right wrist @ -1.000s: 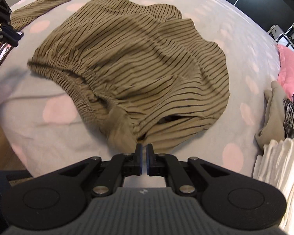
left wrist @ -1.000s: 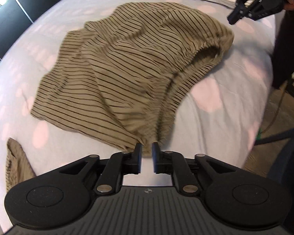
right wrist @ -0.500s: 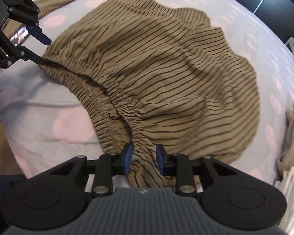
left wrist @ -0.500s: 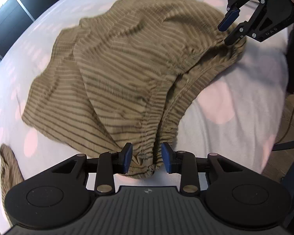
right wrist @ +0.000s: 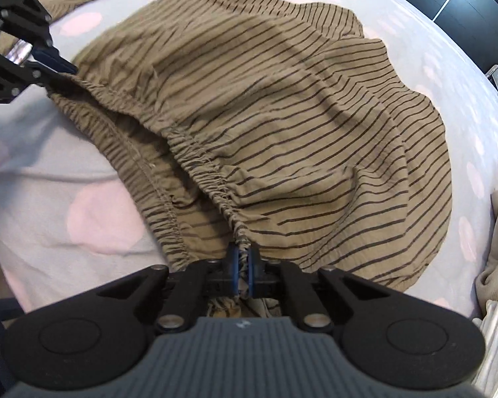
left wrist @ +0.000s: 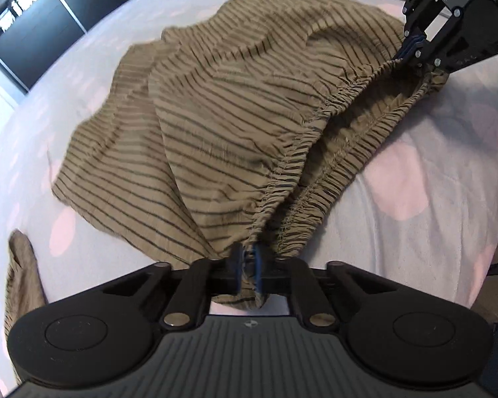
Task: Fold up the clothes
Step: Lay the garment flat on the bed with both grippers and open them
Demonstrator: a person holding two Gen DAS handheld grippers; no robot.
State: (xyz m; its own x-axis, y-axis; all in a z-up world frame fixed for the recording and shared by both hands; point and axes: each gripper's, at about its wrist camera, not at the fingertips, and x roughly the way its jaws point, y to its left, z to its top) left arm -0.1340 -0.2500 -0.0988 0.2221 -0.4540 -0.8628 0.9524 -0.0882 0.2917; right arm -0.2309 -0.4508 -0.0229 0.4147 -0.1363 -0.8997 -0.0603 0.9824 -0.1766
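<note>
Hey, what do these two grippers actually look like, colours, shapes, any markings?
The left gripper and the right gripper match: matte black linkage arms with silver pivot pins, two round black discs, a ribbed grey body bearing a small white logo, and blue pads on the jaws. No cables or sleeves are visible.

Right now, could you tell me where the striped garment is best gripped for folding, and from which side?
Grip the striped garment at the two ends of its gathered elastic waistband, coming in from the bed's near edge. That thick hem lies open toward this side. The left gripper and the right gripper are each shut on one end, jaws pinching the band.
</note>
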